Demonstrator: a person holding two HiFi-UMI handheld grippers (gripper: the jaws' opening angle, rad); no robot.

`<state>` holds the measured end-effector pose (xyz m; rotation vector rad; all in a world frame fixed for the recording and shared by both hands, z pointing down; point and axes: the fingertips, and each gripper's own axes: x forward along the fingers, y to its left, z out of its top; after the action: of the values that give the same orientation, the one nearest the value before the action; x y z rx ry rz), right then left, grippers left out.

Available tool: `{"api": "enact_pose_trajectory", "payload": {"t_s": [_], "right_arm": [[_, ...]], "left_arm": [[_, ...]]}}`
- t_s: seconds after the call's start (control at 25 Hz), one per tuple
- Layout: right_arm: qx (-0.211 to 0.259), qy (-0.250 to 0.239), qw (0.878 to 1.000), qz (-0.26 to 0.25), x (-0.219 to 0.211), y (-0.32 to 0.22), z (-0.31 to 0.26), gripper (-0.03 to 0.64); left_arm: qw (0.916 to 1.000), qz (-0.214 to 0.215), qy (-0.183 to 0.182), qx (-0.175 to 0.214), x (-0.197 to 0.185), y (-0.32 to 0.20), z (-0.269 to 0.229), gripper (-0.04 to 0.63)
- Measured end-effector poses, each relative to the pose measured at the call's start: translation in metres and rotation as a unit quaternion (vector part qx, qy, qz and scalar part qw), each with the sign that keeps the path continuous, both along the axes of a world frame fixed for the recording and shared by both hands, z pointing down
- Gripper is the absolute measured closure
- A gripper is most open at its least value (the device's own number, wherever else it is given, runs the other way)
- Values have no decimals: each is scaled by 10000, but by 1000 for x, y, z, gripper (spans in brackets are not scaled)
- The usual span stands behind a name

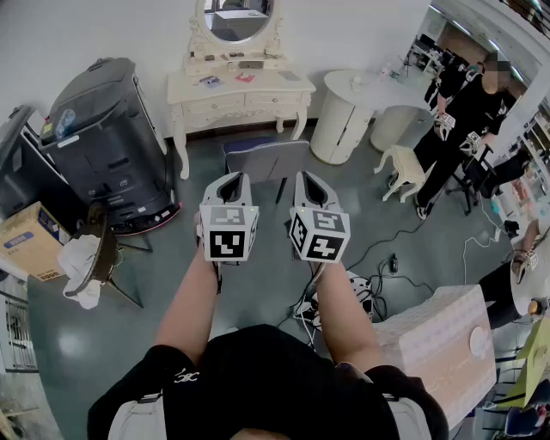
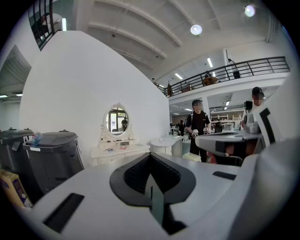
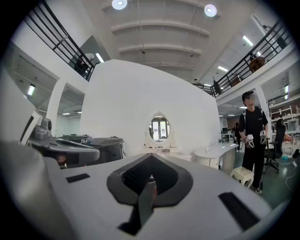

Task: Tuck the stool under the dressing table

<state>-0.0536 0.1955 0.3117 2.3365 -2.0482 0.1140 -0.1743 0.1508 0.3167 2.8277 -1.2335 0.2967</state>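
The cream dressing table with its oval mirror stands against the far wall. A grey seat stands on the floor just in front of it, out from under the table. A small cream stool stands further right, beside a person in black. My left gripper and right gripper are held side by side in the air, short of the grey seat, both shut and empty. In the left gripper view the left gripper points toward the dressing table. The right gripper faces the mirror, with the cream stool at its right.
Dark grey bins and a cardboard box fill the left side. A stand with a white cloth is near my left. A round white table, a person in black, floor cables and a white box are on the right.
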Motion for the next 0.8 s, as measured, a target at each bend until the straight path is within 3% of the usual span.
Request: {"api": "enact_pose_trajectory", "payload": {"t_s": [0.8], "right_arm": [[11, -282, 9996, 62, -25, -10, 19, 609]], "left_arm": [[9998, 134, 67, -124, -21, -15, 13, 591]]}}
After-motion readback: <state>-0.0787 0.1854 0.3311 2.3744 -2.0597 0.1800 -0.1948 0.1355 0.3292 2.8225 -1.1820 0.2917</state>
